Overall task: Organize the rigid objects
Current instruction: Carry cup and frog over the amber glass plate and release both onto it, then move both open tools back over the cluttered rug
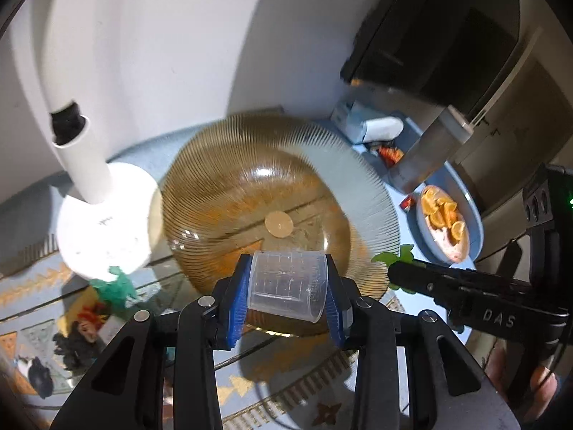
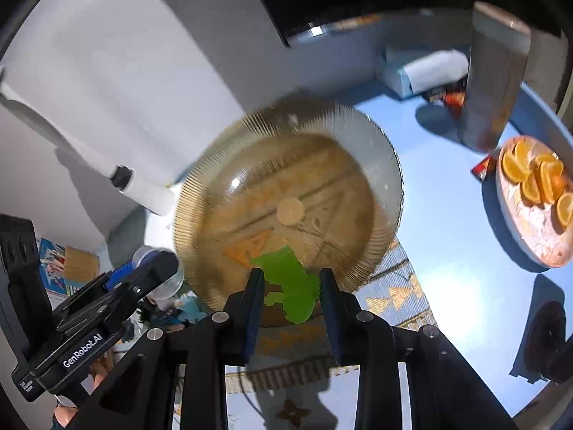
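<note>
The left tool (image 1: 288,295) is clamped on a clear plastic measuring cup (image 1: 289,285), which lies on its side between the blue ribbed pads (image 1: 239,304), its graduated wall facing up and its open mouth toward the right pad. The cup hangs over the near rim of a large amber ribbed glass plate (image 1: 222,179) that sits on the glass worktop (image 1: 404,193); a patterned rug shows through the glass underneath.

The right tool (image 2: 290,299) grips a flat green leaf-shaped piece (image 2: 292,283) between its dark pads, held over the near edge of the same plate (image 2: 222,165). From the left wrist view the right tool's black body (image 1: 476,301) comes in from the right, green leaf tips showing at its nose (image 1: 394,258). From the right wrist view the left tool (image 2: 150,268) sits low on the left with the cup (image 2: 168,279) pinched in it.

Left of the plate stands a white lamp, its round base (image 1: 104,222) on the worktop and its tube (image 1: 75,136) slanting up. On the far right sits a dish of orange slices (image 2: 537,193), with a tall metal cylinder (image 2: 494,82) behind it and a pale blue tissue box (image 2: 412,71) beyond that. A green toy figure (image 1: 118,285) lies near the lamp base.
</note>
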Motion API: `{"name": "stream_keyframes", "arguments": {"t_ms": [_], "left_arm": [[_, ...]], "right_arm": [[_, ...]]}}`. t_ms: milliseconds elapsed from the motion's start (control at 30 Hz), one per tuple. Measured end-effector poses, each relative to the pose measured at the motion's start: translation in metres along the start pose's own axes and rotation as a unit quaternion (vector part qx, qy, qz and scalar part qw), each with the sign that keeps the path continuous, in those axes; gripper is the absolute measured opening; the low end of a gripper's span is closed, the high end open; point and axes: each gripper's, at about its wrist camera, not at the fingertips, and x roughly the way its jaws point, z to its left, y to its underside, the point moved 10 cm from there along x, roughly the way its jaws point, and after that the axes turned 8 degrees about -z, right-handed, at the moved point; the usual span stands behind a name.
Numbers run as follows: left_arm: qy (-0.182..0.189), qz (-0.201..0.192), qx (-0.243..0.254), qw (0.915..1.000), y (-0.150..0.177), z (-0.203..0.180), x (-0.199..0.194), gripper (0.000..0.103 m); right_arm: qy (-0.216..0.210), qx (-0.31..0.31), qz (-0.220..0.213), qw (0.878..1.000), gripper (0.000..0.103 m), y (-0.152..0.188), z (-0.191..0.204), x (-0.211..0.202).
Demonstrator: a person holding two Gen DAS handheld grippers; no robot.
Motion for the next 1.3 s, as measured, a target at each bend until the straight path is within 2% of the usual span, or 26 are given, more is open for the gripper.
{"name": "stream_keyframes", "arguments": {"t_ms": [33, 67, 100, 133, 167, 200, 233, 267, 400, 500, 700, 867, 1100, 1167, 1300], "left_arm": [[-0.002, 0.004, 0.001, 1.0, 0.001, -0.001, 0.005, 0.035], [-0.006, 0.012, 0.003, 0.9999, 0.004, -0.003, 0.01, 0.045], [-0.006, 0.019, 0.004, 0.9998, 0.005, -0.003, 0.014, 0.06], [-0.011, 0.024, 0.004, 0.9996, 0.006, -0.002, 0.016, 0.069], [-0.022, 0.02, 0.001, 0.9996, 0.005, 0.002, 0.015, 0.082], [-0.031, 0.014, -0.003, 0.9994, 0.004, 0.005, 0.012, 0.085], [-0.034, 0.011, -0.009, 0.9993, 0.004, 0.009, 0.009, 0.085], [-0.031, 0.009, -0.016, 0.9993, 0.005, 0.012, 0.002, 0.085], [-0.043, -0.002, -0.035, 0.9985, 0.01, 0.03, -0.022, 0.085], [-0.049, -0.011, -0.053, 0.9973, 0.02, 0.048, -0.043, 0.085], [-0.076, -0.028, -0.103, 0.9914, 0.042, 0.091, -0.088, 0.085], [-0.112, -0.053, -0.148, 0.9812, 0.057, 0.145, -0.137, 0.085], [-0.168, -0.095, -0.213, 0.9579, 0.075, 0.233, -0.212, 0.085], [-0.181, -0.104, -0.225, 0.9519, 0.081, 0.253, -0.23, 0.085], [-0.195, -0.114, -0.236, 0.9451, 0.091, 0.28, -0.255, 0.085]], "right_arm": [[-0.003, 0.002, 0.006, 1.0, 0.03, 0.001, -0.002, 0.004], [-0.006, 0.005, 0.013, 1.0, 0.03, 0.001, -0.004, 0.007], [-0.004, 0.003, 0.016, 1.0, 0.031, 0.001, -0.007, 0.009], [0.0, -0.001, 0.016, 1.0, 0.033, -0.001, -0.009, 0.009], [0.006, -0.005, 0.012, 1.0, 0.041, -0.003, -0.011, 0.007], [0.013, -0.008, 0.004, 1.0, 0.047, -0.005, -0.014, 0.003], [0.021, -0.005, -0.008, 1.0, 0.061, -0.008, -0.019, -0.002], [0.025, 0.001, -0.019, 1.0, 0.062, -0.011, -0.024, -0.007], [0.025, 0.02, -0.025, 0.999, 0.062, -0.008, -0.033, -0.015], [0.023, 0.012, -0.02, 0.999, 0.062, -0.002, -0.026, -0.016], [0.007, -0.027, -0.005, 1.0, 0.062, 0.023, 0.02, -0.014], [-0.009, -0.068, -0.002, 0.998, 0.062, 0.042, 0.066, -0.013], [-0.031, -0.09, 0.032, 0.995, 0.062, 0.084, 0.117, -0.002], [-0.038, -0.092, 0.04, 0.994, 0.062, 0.094, 0.129, 0.0], [-0.046, -0.101, 0.045, 0.993, 0.062, 0.109, 0.155, 0.004]]}}
